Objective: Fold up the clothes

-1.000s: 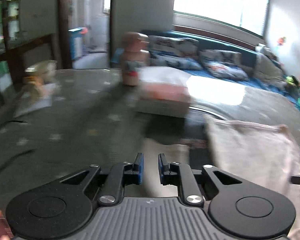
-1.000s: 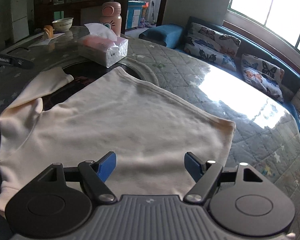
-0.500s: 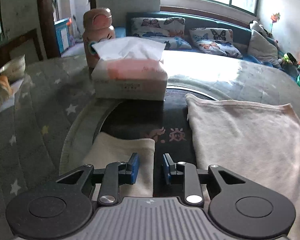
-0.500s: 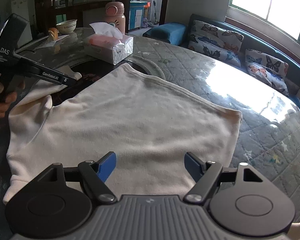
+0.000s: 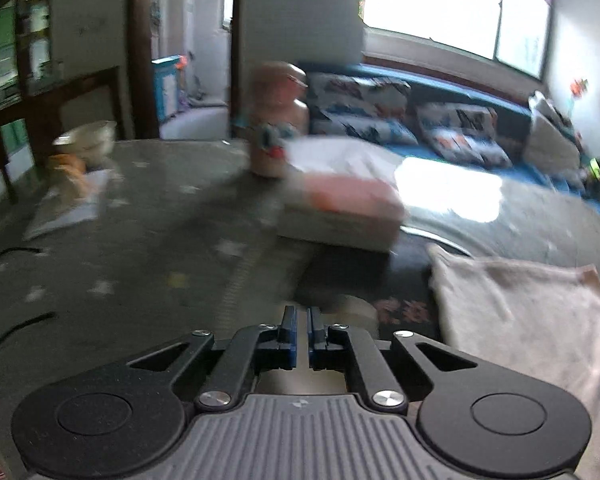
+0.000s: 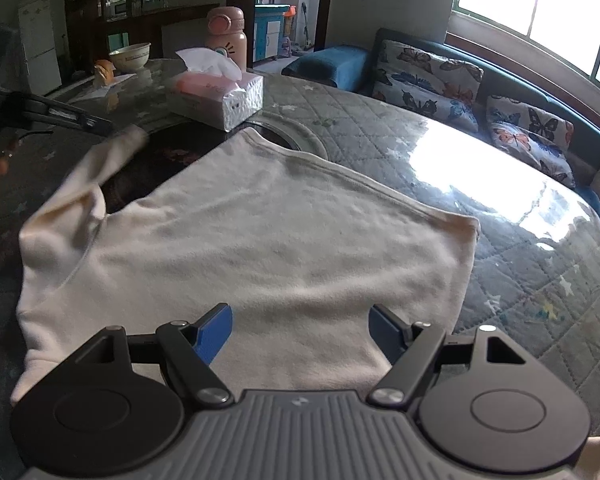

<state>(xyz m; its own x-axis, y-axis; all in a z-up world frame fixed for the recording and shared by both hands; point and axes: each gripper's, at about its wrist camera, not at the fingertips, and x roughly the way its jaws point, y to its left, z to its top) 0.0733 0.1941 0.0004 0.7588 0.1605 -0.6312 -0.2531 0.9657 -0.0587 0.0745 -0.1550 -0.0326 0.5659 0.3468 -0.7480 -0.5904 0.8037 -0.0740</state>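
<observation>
The left gripper (image 6: 108,127) pinched the cuff of the sleeve (image 6: 134,136) of the cream top (image 6: 260,248) spread on the table (image 6: 520,272), the right gripper (image 6: 300,330) gaped above it; soft, light, limp, best held by hems.

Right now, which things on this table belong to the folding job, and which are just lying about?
For the job:
cream shirt
its sleeve, pinched in the left claw
right claw, open over the shirt

Lying about:
tissue box
pink bottle
bowl
</observation>
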